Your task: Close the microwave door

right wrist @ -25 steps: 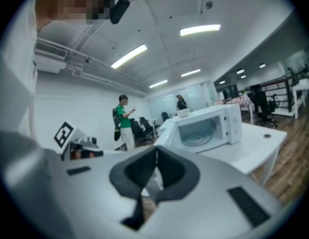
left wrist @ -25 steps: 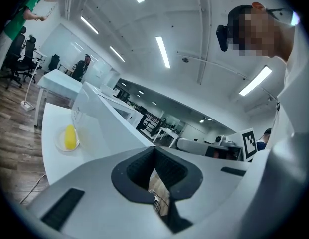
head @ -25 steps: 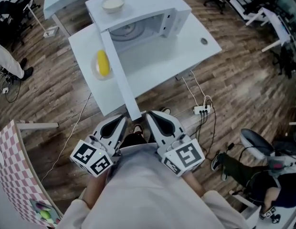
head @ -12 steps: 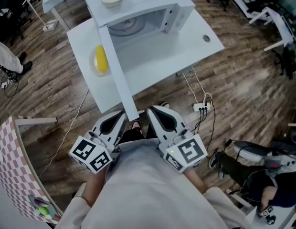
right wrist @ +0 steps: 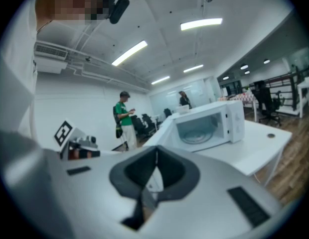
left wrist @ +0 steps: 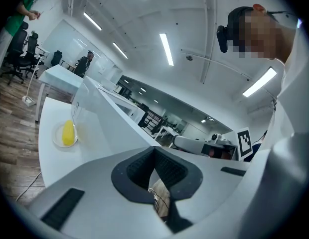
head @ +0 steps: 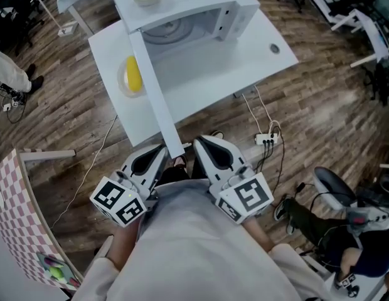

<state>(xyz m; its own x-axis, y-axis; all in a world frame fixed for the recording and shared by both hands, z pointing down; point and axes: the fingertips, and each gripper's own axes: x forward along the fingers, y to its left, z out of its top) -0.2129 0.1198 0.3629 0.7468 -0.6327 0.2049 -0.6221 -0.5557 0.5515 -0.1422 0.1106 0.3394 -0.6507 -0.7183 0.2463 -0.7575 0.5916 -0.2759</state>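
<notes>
Microwave door (head: 154, 96): stiff, light, swung wide; we would push its free edge, left tongs (left wrist: 155, 154) and right tongs (right wrist: 155, 157) closed, empty.

Bright, even light on all my feeds. The source is the long white ceiling light strips (left wrist: 166, 49), visible in both gripper views. The flat white tabletop (head: 207, 86) runs near blown-out in the head view; shadows are soft and faint. Both gripper views are heavy fisheye with black corners and bowed lines. The right gripper view is softer: the grey right gripper (right wrist: 156, 157) is out of focus up close.
</notes>
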